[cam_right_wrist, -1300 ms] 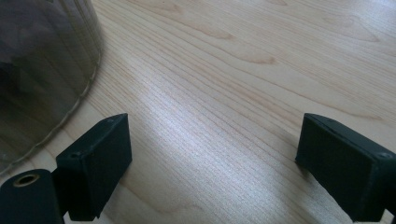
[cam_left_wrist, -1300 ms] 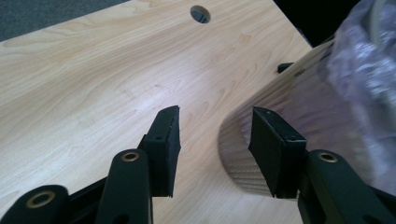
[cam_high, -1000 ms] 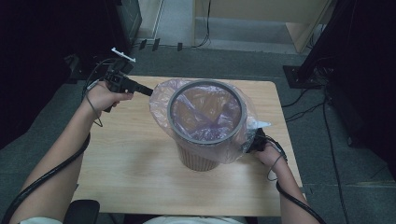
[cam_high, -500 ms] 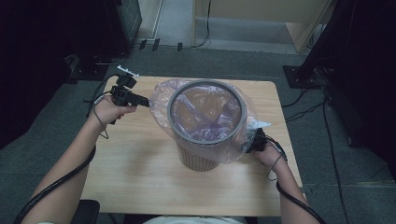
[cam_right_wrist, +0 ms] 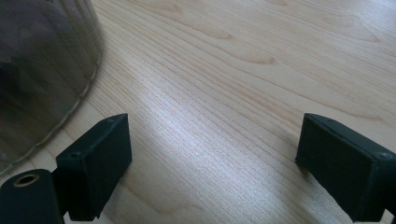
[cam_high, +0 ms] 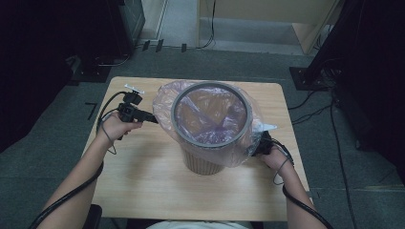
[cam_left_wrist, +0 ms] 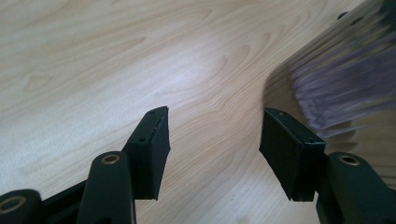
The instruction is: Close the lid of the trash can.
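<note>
A bin stood in the middle of the surface, lined with a bag whose edge was folded down over the grey rim. The left hand-held gripper sat just beside the bag's left overhang with its jaws spread and nothing between them, probably placed to catch and tug the loose film. The right hand-held gripper, also spread wide and empty, hung low by the bin's right side, near the bag's hem, likely to smooth that side down.
</note>
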